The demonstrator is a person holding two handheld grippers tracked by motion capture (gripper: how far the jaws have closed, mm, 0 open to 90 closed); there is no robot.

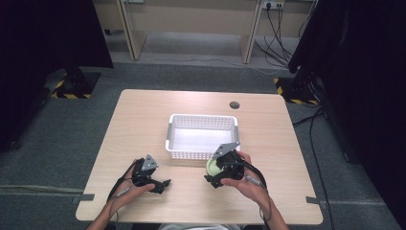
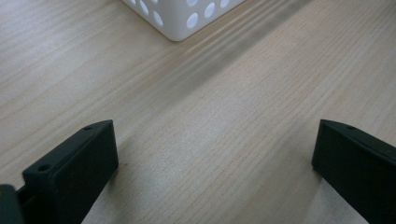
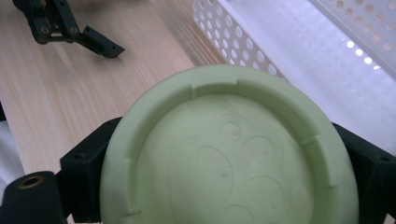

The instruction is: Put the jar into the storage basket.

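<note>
Right tool (image 3: 224,186) clamps the pale green bowl (image 3: 224,154) across its rim near the desk's (image 1: 143,115) front edge; it looks light, stiff, slick plastic.

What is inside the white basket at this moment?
The white basket looks empty in the high view: just its pale floor. Its near right corner is covered by the right tongs, which hold a green bowl just in front.
</note>
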